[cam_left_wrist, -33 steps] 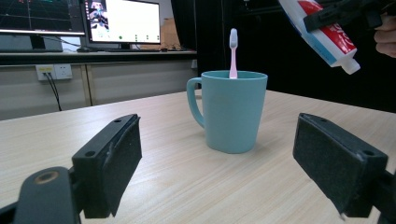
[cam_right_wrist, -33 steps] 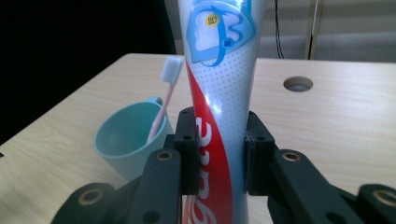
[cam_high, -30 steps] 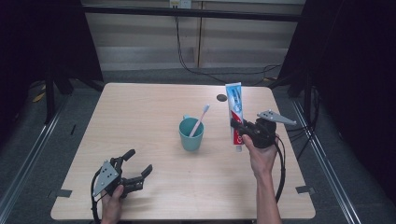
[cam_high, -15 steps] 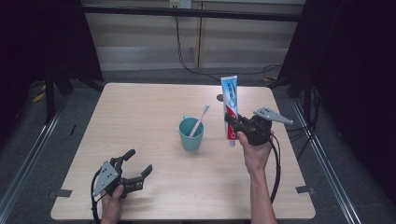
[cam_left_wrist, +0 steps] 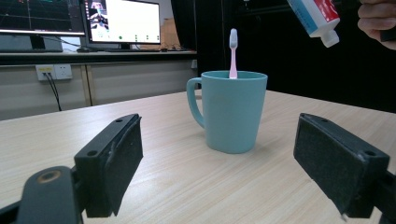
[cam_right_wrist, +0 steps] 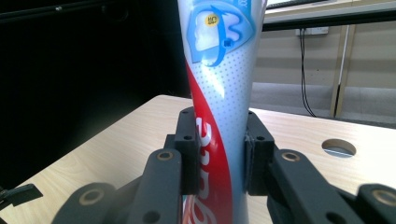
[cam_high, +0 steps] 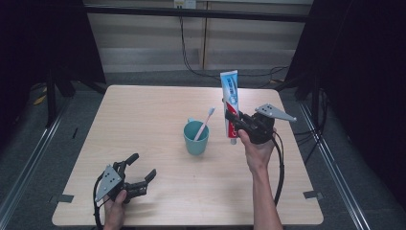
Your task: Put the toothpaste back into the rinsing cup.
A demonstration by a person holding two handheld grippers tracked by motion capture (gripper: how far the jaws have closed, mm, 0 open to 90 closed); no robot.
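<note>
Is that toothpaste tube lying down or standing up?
Upright, cap down, off the table: the right gripper clamps the toothpaste tube near its lower end.

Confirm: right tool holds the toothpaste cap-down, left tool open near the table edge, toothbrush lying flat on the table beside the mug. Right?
One error: the toothbrush isn't on the table; it stands in the mug, head up, as the left gripper view shows. The rest holds: the right tool grips the toothpaste cap-down, and the left tool is open near the table edge.
</note>
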